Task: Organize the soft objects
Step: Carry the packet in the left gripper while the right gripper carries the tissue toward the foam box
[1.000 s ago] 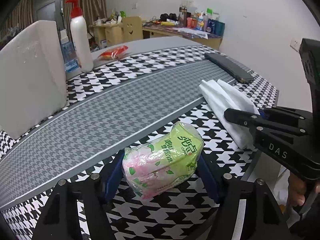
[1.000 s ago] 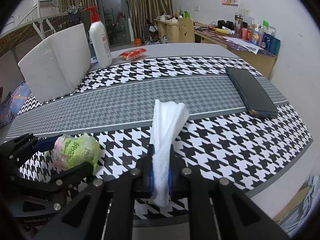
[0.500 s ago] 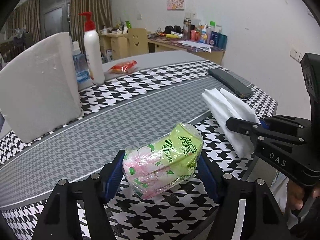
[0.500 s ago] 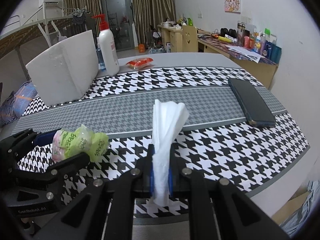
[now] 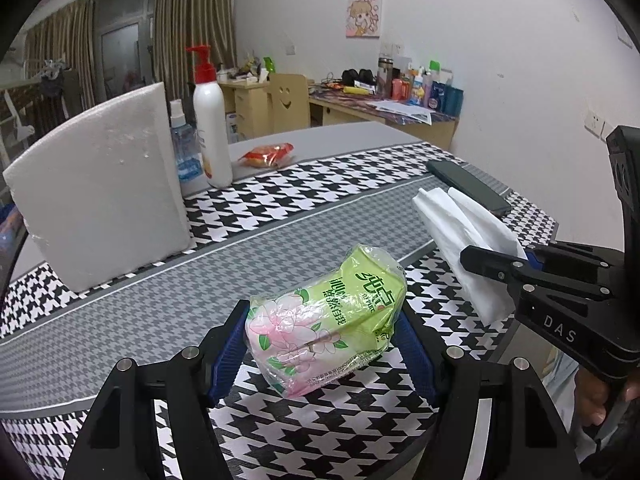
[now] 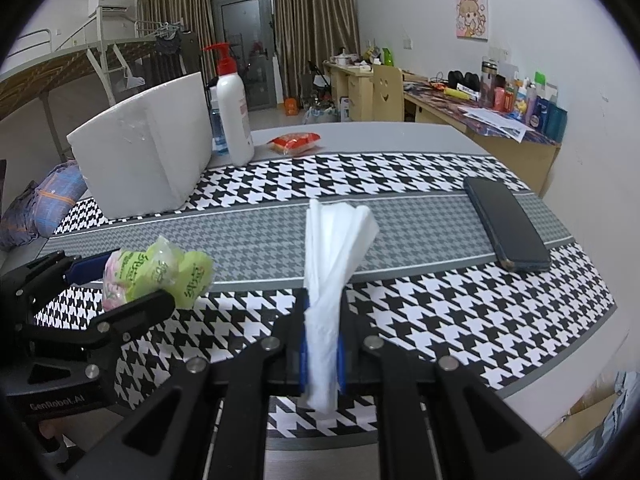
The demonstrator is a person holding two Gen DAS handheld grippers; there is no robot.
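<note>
tissue pack [image 5: 326,322] clamped in left gripper [image 5: 322,344]

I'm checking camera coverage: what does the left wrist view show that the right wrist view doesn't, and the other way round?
Only the left wrist view shows the person's hand under the right gripper. Only the right wrist view shows the bunk frame and air conditioner. Both show the tissue pack, white folded cloth, foam block, pump bottle and dark phone.
</note>
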